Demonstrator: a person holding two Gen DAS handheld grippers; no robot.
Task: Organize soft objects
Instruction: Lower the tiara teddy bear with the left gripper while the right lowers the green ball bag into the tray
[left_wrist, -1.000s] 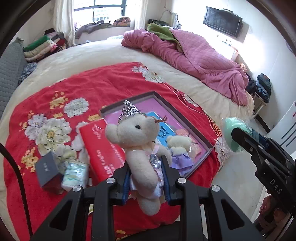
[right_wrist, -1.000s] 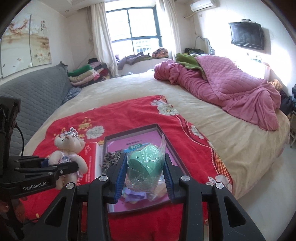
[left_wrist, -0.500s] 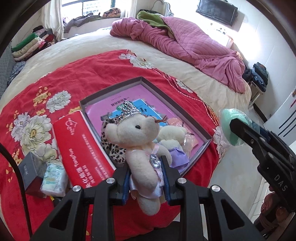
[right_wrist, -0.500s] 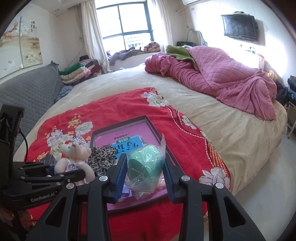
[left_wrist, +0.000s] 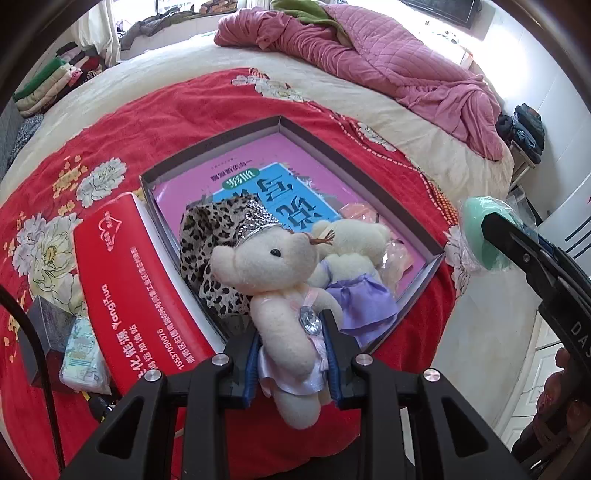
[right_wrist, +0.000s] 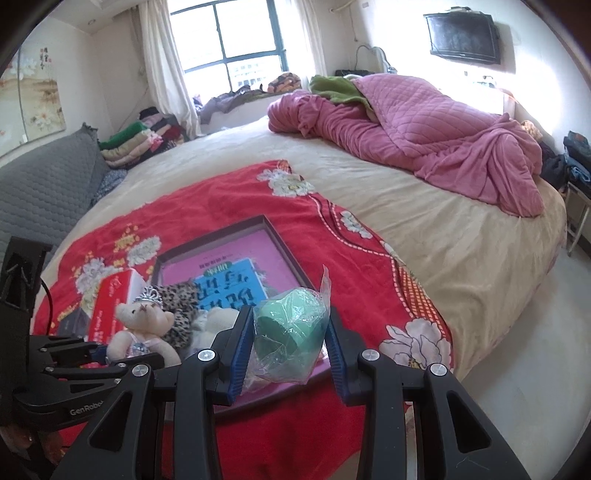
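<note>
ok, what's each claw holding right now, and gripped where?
Left claw: crowned teddy bear, clamped at the waist over its pink skirt. Right claw: green soft item in a clear plastic bag, squeezed across its sides.

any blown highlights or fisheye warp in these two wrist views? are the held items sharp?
Left wrist: wall at top right blows out white; strong barrel warp bends the box rim; the held bear is sharp in the left gripper. Right wrist: window and right wall overexposed; bed edge curves; bagged green object in the right gripper is sharp, with slight plastic glare.
</note>
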